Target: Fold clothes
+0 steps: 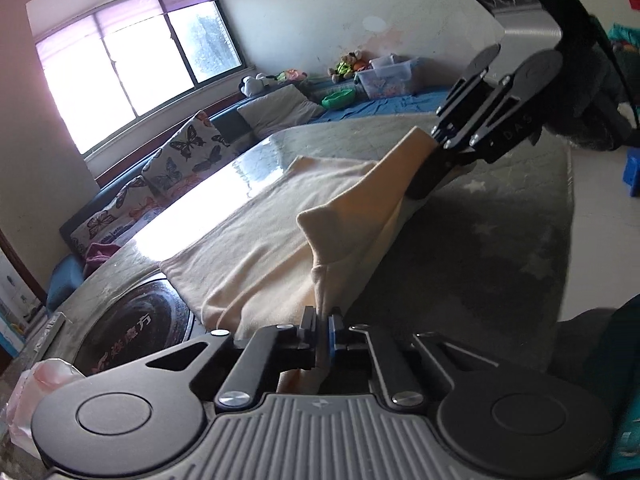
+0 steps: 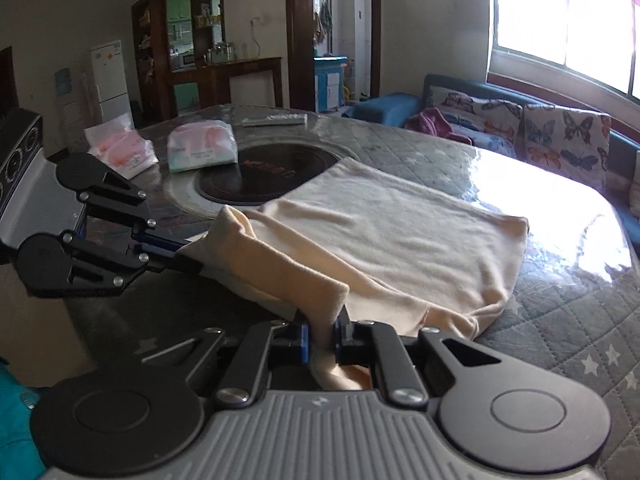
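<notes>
Garment: a cream garment (image 2: 392, 232) is lying mostly flat on the worktop (image 2: 568, 320), its near edge lifted off the surface in a ridge between both tongs.
Left tongs: the left tongs (image 1: 323, 322) are gripping the raised cream edge, jaws clamped on the fabric.
Right tongs: the right tongs (image 2: 323, 330) are pinching another part of the same edge, with cloth bunching between the jaws.
Worktop: a grey quilted cover with white stars is lying under a clear sheet that is catching window glare.
Nearby: a round black hotplate (image 2: 264, 176) is sitting beyond the garment, with two plastic packets (image 2: 200, 148) beside it.
</notes>
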`<act>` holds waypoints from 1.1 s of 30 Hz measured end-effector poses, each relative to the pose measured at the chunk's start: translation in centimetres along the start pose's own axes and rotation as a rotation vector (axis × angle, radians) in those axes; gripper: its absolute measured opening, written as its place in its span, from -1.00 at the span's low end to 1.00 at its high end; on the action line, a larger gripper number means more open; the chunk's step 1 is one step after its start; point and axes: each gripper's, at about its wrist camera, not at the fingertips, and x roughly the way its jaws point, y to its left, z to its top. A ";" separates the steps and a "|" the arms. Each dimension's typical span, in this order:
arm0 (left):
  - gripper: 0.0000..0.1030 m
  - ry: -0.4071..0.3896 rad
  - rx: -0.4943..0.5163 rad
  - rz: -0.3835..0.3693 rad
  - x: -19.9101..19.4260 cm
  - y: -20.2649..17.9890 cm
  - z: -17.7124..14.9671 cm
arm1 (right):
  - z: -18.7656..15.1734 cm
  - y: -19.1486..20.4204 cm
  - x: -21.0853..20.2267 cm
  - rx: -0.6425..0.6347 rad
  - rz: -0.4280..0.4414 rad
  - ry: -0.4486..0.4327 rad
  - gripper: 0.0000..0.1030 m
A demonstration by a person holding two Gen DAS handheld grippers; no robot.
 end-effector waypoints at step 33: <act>-0.83 0.116 -0.238 0.100 14.0 8.0 7.1 | 5.8 -10.7 6.7 0.200 -0.113 0.123 -0.73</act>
